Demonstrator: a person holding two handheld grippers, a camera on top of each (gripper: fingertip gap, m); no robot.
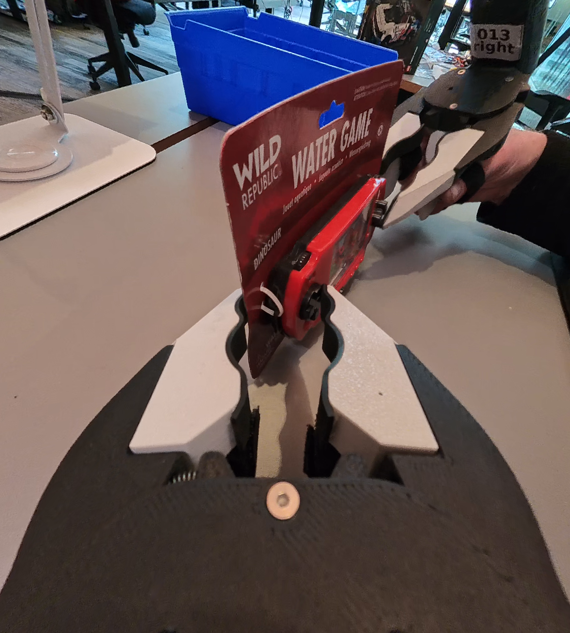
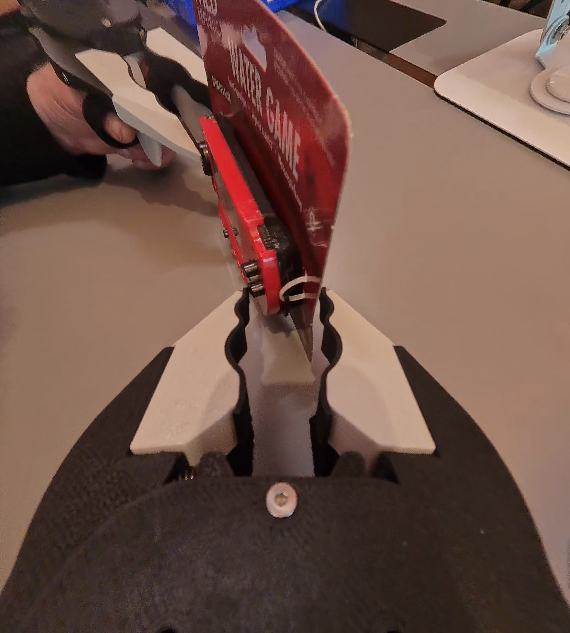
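red carded toy standing on edge because left gripper and right gripper are each pinching opposite ends above grey table.

White printed lettering is running across the dark red backing card above the tabletop. A white tag bearing dark characters is sitting on the right gripper.

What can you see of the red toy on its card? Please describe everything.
The toy is a flat red plastic handheld with black knobs and a clear window, tied by a white zip tie to a dark red card. The pack stands on edge on the grey table. The left gripper and the right gripper each clamp one end.
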